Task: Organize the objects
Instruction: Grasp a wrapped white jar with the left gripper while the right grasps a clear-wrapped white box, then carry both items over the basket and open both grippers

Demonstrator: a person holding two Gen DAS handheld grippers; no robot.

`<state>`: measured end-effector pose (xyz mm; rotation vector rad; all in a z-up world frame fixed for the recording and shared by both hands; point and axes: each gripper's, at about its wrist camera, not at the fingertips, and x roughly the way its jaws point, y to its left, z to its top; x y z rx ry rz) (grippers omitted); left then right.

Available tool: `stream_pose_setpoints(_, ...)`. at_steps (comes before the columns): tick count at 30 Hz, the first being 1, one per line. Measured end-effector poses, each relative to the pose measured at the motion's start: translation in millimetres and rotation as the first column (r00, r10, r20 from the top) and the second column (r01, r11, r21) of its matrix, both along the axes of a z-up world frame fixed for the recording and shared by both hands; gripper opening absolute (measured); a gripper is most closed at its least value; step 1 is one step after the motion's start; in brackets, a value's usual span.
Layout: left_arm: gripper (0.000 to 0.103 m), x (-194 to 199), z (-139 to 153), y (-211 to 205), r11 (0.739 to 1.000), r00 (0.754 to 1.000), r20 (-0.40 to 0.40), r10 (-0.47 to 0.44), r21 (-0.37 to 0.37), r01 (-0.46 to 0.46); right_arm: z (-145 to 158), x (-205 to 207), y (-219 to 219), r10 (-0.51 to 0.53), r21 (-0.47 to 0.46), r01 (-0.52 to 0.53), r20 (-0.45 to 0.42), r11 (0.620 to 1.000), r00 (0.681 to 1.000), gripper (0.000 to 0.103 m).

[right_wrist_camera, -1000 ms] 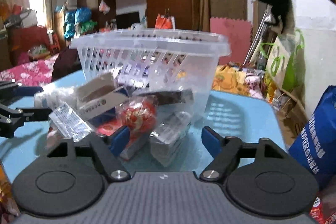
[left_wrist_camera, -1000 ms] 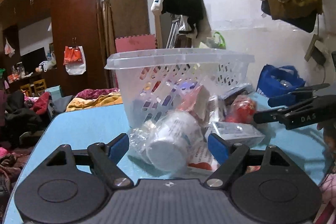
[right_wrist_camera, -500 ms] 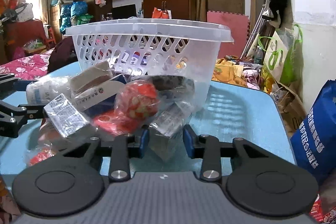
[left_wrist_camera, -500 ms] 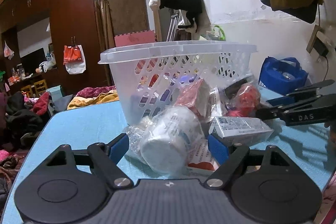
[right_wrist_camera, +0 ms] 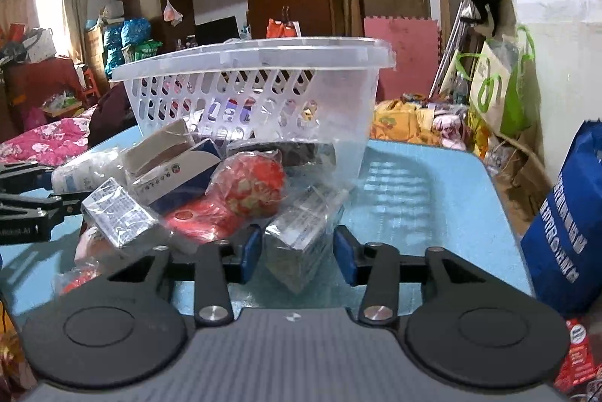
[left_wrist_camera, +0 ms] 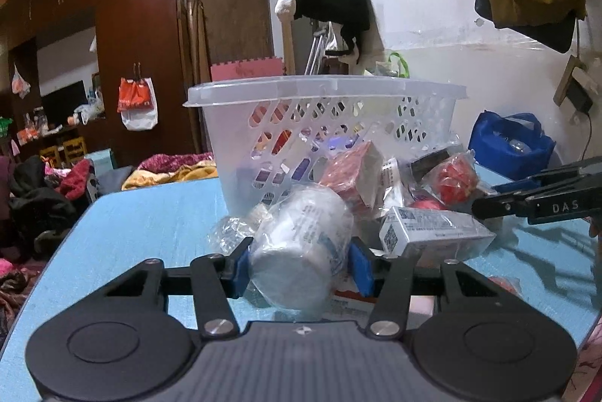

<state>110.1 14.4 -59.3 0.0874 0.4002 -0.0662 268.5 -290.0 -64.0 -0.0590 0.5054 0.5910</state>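
A clear perforated plastic basket [left_wrist_camera: 327, 108] stands on the blue table [left_wrist_camera: 150, 210], with a pile of wrapped packets and boxes in front of it. My left gripper [left_wrist_camera: 301, 264] is shut on a white cylindrical bottle in a plastic bag [left_wrist_camera: 301, 251]. My right gripper [right_wrist_camera: 298, 255] is closed around a clear-wrapped flat packet [right_wrist_camera: 304, 232] at the near right of the pile. A red round wrapped item [right_wrist_camera: 250, 185] and a white box [left_wrist_camera: 432, 232] lie in the pile. The basket also shows in the right wrist view [right_wrist_camera: 256, 89].
A blue bag [right_wrist_camera: 568, 232] stands at the table's right edge. The right gripper shows at the right of the left wrist view [left_wrist_camera: 534, 202]. Cupboards, clothes and bags fill the room behind.
Both grippers went from wide open to closed on items: the left on the bagged bottle, the right on the wrapped packet. Both moved slightly closer to the pile.
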Motion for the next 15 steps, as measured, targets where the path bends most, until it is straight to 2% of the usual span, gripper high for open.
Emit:
stream_pose_setpoints(2,0.056,-3.6,0.3,1.3,1.0,1.0,0.022,0.004,-0.01,-0.004,-1.0,1.7,1.8,0.006,-0.01,-0.006,-0.011,1.0,1.0,0.041)
stream_pose_setpoints(5,0.056,-9.8,1.0,6.3,0.999,0.999,0.052,0.007,-0.034,-0.005,-0.9,-4.5,2.0,-0.011,-0.021,0.012,0.022,1.0,1.0,0.036)
stream_pose_setpoints(15,0.056,-23.3,6.1,16.7,0.999,0.997,0.078,0.013,-0.048,-0.01,6.7,-22.5,-18.7,-0.077,0.076,0.069,0.112,0.995,0.991,0.034)
